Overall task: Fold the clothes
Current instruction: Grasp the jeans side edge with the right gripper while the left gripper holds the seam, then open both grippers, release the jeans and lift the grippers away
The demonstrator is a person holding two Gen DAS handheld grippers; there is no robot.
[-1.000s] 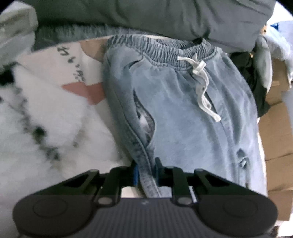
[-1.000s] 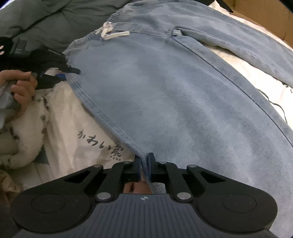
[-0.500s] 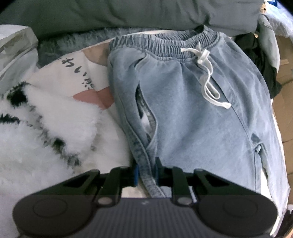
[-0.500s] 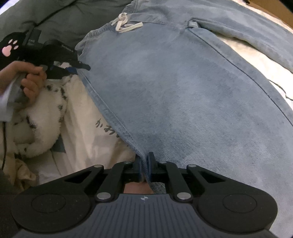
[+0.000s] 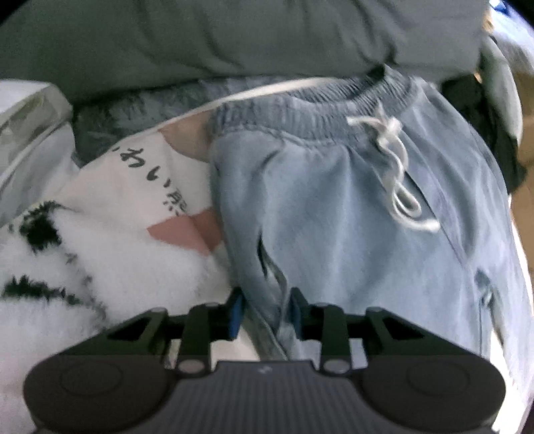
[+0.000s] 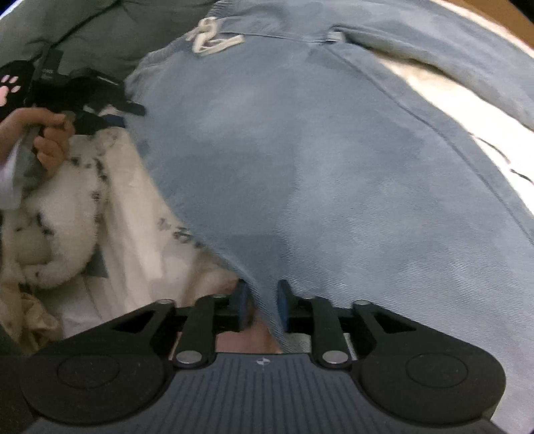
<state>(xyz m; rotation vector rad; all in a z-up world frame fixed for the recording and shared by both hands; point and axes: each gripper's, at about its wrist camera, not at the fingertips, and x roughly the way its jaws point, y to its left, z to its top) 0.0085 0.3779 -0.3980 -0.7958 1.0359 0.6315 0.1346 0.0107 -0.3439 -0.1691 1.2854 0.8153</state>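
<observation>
Light blue jeans (image 5: 350, 217) lie flat on the bed, with the elastic waistband and white drawstring (image 5: 397, 173) at the far end. My left gripper (image 5: 265, 313) is open; the jeans' left side seam by the pocket runs loosely between its fingers. In the right wrist view the jeans (image 6: 317, 167) fill the frame. My right gripper (image 6: 262, 308) is open too, and the leg's left edge lies between its blue pads. A hand (image 6: 46, 133) holds the left gripper (image 6: 90, 100) at the jeans' hip, far left.
A grey duvet (image 5: 233, 40) lies bunched behind the waistband. A fluffy white blanket with black marks (image 5: 66, 267) and a white printed cloth (image 5: 143, 173) sit left of the jeans. A black garment (image 5: 484, 117) and cardboard (image 6: 500, 10) are to the right.
Both grippers' fingers have spread apart and loosened from the jeans' edge that they pinched before. Both views have moved closer to the jeans and are blurred.
</observation>
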